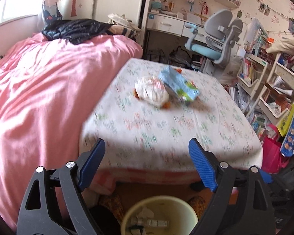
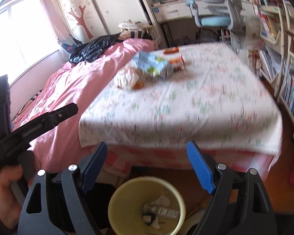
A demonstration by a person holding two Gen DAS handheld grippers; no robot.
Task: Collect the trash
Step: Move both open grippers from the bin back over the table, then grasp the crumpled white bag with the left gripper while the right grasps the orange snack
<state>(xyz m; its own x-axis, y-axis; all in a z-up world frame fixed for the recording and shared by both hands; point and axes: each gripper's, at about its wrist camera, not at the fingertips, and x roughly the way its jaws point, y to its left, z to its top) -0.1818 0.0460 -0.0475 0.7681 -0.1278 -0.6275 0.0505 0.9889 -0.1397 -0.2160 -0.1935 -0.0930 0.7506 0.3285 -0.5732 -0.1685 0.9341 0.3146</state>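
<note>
Crumpled paper and thin plastic, the wrappers (image 1: 167, 87) lie mid-worktop (image 1: 215, 125), well apart from my grippers. They look light and soft, so I would pinch a raised fold. Both left gripper (image 1: 147, 152) and right gripper (image 2: 147, 154) hold jaws open, empty.

Sunlit bedroom (image 1: 13, 2), pink bed (image 1: 39, 90), bookshelves (image 1: 272, 90)

I saw the left claw (image 1: 147, 146) and right claw (image 2: 147, 150) had ribbed blue plastic pads (image 1: 202, 166) on matt black plastic arms with shiny metal rivets (image 1: 71, 164). The counter (image 1: 186, 129) wore a matt printed cloth. At twelve o'clock lay crinkled glossy wrappers (image 1: 179, 85). The bin (image 2: 115, 201) at six o'clock looked smooth pale plastic. The bed (image 1: 39, 90) had soft pink cloth, rumpled.
</note>
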